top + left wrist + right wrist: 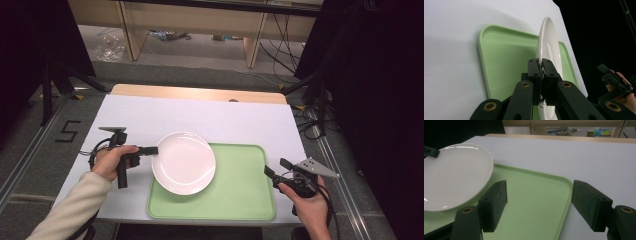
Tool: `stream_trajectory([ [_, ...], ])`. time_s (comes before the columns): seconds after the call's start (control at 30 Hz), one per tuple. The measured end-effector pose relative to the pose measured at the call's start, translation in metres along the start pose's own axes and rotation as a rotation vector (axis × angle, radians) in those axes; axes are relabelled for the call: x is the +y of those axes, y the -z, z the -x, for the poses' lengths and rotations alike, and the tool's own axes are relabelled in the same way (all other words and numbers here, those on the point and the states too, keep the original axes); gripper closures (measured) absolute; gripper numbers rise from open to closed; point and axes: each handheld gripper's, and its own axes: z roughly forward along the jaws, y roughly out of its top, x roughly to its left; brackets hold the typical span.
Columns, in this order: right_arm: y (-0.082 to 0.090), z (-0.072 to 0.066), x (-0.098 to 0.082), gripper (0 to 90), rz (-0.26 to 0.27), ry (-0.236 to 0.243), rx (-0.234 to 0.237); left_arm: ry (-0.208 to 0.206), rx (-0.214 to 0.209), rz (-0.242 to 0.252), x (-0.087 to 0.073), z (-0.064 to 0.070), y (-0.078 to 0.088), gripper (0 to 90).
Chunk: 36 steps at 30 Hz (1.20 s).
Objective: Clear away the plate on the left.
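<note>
**Plate held at its rim above a green tray**

From the high view, your left gripper (pixel 150 150) clamps the left rim of the white plate (pixel 184 162). The plate sits over the left part of the green tray (pixel 240 192), its left edge reaching out past the tray's edge over the white table cover (pixel 200 115). In the left gripper view, the two black jaws of your left gripper (pixel 541 68) are pressed together on the edge of the plate (pixel 546 42), which appears edge-on here and stands over the tray (pixel 504 57); whether the plate's underside touches the tray cannot be told.

Your right gripper (pixel 276 169) is held at the tray's right edge, near its front corner, with its jaws set wide apart and nothing between them. In the right gripper view, its two jaws (pixel 539 207) frame bare tray surface (pixel 536 192) and the tray's rim, with the plate (pixel 454 175) off to the left, well apart from them. Your right hand (pixel 310 200) grips the tool near the table's front edge; your left hand (pixel 112 161) holds its tool over the white cover, left of the tray. A strip of bare wooden tabletop (pixel 200 93) shows beyond the cover.
</note>
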Motion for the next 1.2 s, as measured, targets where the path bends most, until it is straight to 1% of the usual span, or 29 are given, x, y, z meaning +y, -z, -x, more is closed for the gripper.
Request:
stream_trajectory([
  [0.03,0.0,0.0,0.0,29.7,0.0,0.0,0.0,0.024,0.003,-0.008,-0.001,0.002,-0.001,86.4],
  [0.07,0.0,0.0,0.0,29.7,0.0,0.0,0.0,-0.001,-0.001,-0.014,-0.002,0.002,-0.004,86.3],
  [0.1,0.0,0.0,0.0,29.7,0.0,0.0,0.001,-0.012,0.0,-0.019,-0.002,0.001,-0.005,86.3],
  [0.13,0.0,0.0,0.0,29.7,0.0,0.0,0.001,0.009,0.004,-0.029,-0.003,0.003,-0.007,86.3],
  [0.17,-0.002,0.0,-0.001,29.7,0.022,-0.003,0.001,-0.002,-0.003,-0.031,-0.003,0.003,-0.009,86.2],
  [0.2,-0.003,0.0,-0.001,29.8,0.029,-0.009,0.012,-0.024,-0.002,-0.038,-0.004,0.002,-0.01,86.2],
  [0.23,-0.004,0.0,-0.001,29.8,0.034,-0.005,0.014,-0.021,0.002,-0.042,-0.005,0.003,-0.012,86.1],
  [0.3,-0.004,0.0,-0.001,29.8,0.04,0.003,0.013,-0.026,-0.006,-0.052,-0.006,0.004,-0.015,85.6],
  [0.4,-0.005,0.0,-0.001,29.8,0.039,0.006,0.014,-0.027,-0.006,-0.058,-0.008,0.004,-0.018,85.6],
  [0.43,-0.005,-0.001,-0.001,29.7,0.038,0.005,0.015,-0.038,0.002,-0.057,-0.008,0.004,-0.019,85.8],
  [0.47,-0.003,0.0,0.0,29.7,0.005,0.013,0.005,-0.037,0.003,-0.059,-0.008,0.004,-0.019,85.9],
  [0.5,-0.003,0.0,0.0,29.7,0.004,0.015,0.004,-0.031,0.002,-0.061,-0.009,0.004,-0.02,85.8],
  [0.57,-0.003,0.0,-0.001,29.6,0.009,0.023,0.001,-0.048,0.02,-0.057,-0.01,0.005,-0.021,86.2],
  [0.6,-0.003,0.0,-0.001,29.6,0.008,0.021,0.003,-0.056,0.022,-0.053,-0.01,0.005,-0.021,86.3],
  [0.63,-0.004,0.0,-0.001,29.6,0.007,0.021,0.004,-0.073,0.021,-0.043,-0.01,0.006,-0.021,86.2],
  [0.7,-0.004,0.0,-0.001,29.6,0.008,0.022,0.004,-0.117,0.052,-0.046,-0.011,0.009,-0.022,86.6],
  [0.73,-0.003,-0.001,0.0,29.5,-0.001,0.014,0.007,-0.128,0.061,-0.042,-0.011,0.009,-0.023,86.4],
  [0.8,-0.003,0.0,-0.001,29.5,0.008,0.021,0.005,-0.153,0.074,-0.061,-0.011,0.008,-0.023,85.9],
  [0.83,-0.003,0.0,-0.001,29.5,0.008,0.022,0.005,-0.154,0.091,-0.056,-0.012,0.007,-0.024,85.8],
  [0.87,-0.004,0.0,-0.001,29.5,0.007,0.021,0.005,-0.154,0.096,-0.056,-0.013,0.007,-0.024,85.4],
  [0.93,-0.003,0.0,-0.001,29.5,-0.003,0.013,0.01,-0.178,0.111,-0.085,-0.013,0.006,-0.026,84.4],
  [1.0,-0.003,-0.001,-0.001,29.4,-0.003,0.014,0.01,-0.186,0.137,-0.083,-0.014,0.007,-0.027,83.6],
  [1.03,-0.003,0.0,-0.001,29.4,-0.003,0.013,0.01,-0.193,0.137,-0.097,-0.014,0.006,-0.028,83.3],
  [1.1,-0.003,0.0,-0.001,29.4,-0.004,0.013,0.012,-0.219,0.162,-0.112,-0.016,0.006,-0.029,82.0],
  [1.13,-0.003,0.0,-0.001,29.4,-0.005,0.013,0.013,-0.228,0.166,-0.118,-0.017,0.005,-0.029,81.5],
  [1.17,-0.003,0.0,-0.001,29.4,-0.004,0.013,0.014,-0.224,0.169,-0.117,-0.018,0.005,-0.03,81.4],
  [1.2,-0.003,-0.001,-0.001,29.4,-0.004,0.013,0.014,-0.226,0.165,-0.128,-0.017,0.005,-0.03,81.2],
])
